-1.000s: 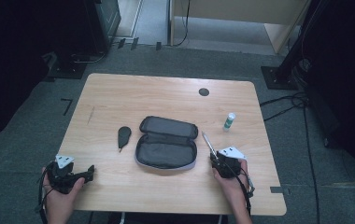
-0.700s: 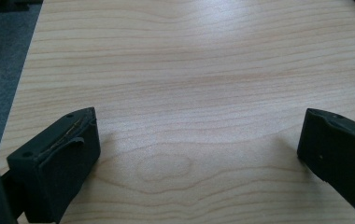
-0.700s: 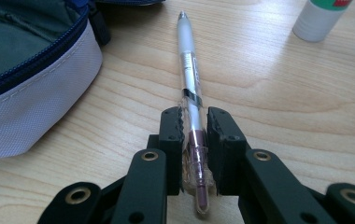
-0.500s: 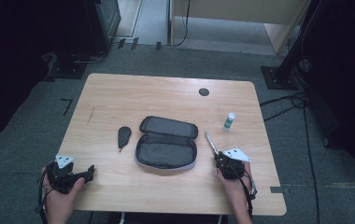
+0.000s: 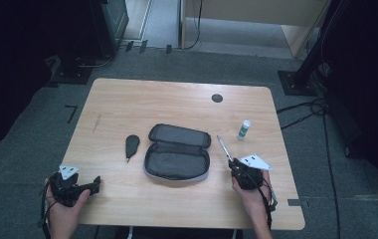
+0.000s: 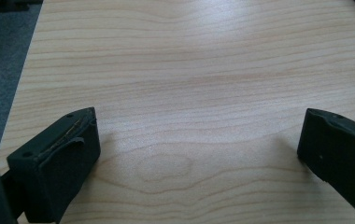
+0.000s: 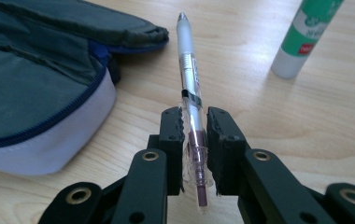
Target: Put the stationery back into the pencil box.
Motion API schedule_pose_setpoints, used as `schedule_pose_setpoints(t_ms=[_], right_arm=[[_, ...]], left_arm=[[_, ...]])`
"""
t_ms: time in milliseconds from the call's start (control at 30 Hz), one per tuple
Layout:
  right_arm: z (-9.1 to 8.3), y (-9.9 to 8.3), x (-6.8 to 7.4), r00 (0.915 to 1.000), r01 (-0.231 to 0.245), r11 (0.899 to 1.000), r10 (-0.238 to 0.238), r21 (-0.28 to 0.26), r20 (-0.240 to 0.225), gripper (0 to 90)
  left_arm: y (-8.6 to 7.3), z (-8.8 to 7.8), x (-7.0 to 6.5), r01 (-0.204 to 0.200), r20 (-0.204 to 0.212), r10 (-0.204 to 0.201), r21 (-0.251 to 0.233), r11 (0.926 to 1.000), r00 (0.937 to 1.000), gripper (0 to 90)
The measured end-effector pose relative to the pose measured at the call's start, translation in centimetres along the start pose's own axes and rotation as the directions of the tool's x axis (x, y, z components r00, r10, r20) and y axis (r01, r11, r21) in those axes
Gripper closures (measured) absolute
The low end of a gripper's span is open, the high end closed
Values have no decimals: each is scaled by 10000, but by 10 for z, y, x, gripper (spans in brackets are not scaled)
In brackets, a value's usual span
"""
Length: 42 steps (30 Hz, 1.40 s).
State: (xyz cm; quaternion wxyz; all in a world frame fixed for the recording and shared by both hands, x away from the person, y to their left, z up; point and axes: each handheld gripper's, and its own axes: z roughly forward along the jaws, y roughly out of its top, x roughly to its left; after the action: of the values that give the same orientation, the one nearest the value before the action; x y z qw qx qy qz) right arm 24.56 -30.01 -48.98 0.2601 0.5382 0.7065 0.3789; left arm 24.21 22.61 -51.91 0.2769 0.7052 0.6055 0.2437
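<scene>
Pen (image 7: pixel 188 74) sits clamped in the right gripper (image 7: pixel 195 122), just right of the open pencil case (image 5: pixel 178 152); the left gripper (image 5: pixel 90 185), jaws wide and empty, rests well left of it.

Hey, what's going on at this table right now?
A person works with two hand-held grippers. The right gripper is shut on a clear pen, holding it beside an open pencil case. The left gripper rests open over bare table. A glue stick stands at the right, and a small dark item lies left of the case.
</scene>
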Motion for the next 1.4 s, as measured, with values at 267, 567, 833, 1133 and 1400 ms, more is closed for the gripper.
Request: schedule_pose_setpoints(t_ms=[267,567,833,1133,1400], right_arm=[[-3,13,8,9995,192,9997,-196,-132,-250,769],[0,25,20,9970,484,9986,-496,-213,-592,769],[5,33,32,9930,670,9974,-692,-261,-958,769],[12,40,44,9865,878,9958,-905,-256,-1364,769],[17,43,51,9817,1002,9947,-1025,-226,-1606,769]], left_arm=[[0,0,0,2,-1,-2,-1,10000,10000,0],[0,0,0,1,0,-1,-1,10000,10000,0],[0,0,0,4,5,-4,-4,10000,10000,0],[0,0,0,2,5,-2,-2,10000,10000,0],[0,0,0,2,6,-2,-3,10000,10000,0]])
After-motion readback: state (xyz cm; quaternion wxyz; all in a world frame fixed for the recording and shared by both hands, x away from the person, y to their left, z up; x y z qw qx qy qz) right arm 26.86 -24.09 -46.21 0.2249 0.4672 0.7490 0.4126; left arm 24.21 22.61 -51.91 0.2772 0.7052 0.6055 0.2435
